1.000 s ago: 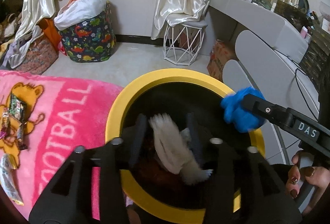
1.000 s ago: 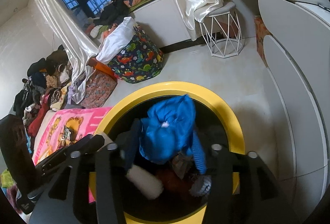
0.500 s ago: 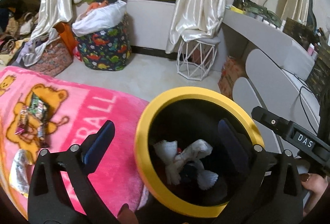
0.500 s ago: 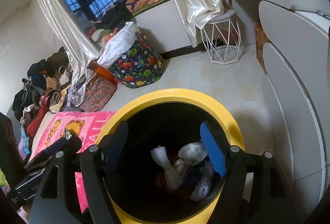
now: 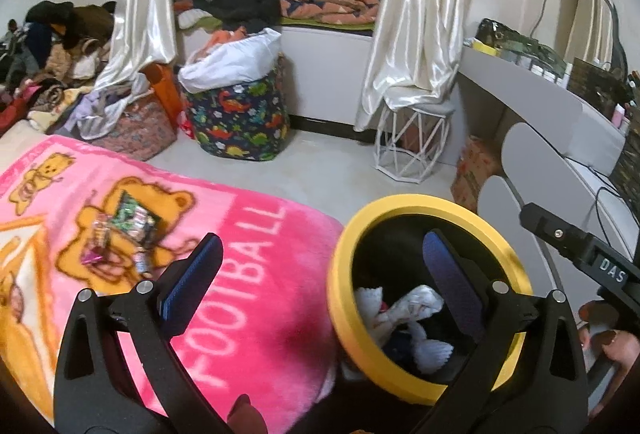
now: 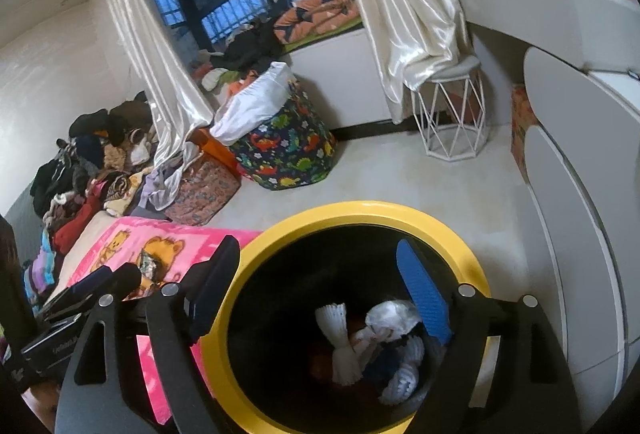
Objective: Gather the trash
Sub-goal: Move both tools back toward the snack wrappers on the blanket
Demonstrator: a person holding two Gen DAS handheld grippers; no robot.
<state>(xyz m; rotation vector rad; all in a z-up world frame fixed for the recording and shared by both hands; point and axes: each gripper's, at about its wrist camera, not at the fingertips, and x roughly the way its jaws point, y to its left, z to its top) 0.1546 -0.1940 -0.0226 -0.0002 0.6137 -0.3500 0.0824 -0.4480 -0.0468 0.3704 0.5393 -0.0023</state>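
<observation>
Bedroom, pink blanket (image 5: 248, 298) lower left. Both fingers wide, empty; right gripper (image 6: 320, 286) opening over bin (image 6: 280, 234). Next: left gripper (image 5: 320, 262) to wrappers (image 5: 128, 226).

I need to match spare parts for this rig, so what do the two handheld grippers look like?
Both are black plastic. The left gripper and right gripper each have two fingers lined with blue ribbed pads, carried on open triangular frames with silver screw heads. Seen from the left wrist, the right gripper's body bears white lettering "DAS". No cables or sleeves are visible.
</observation>
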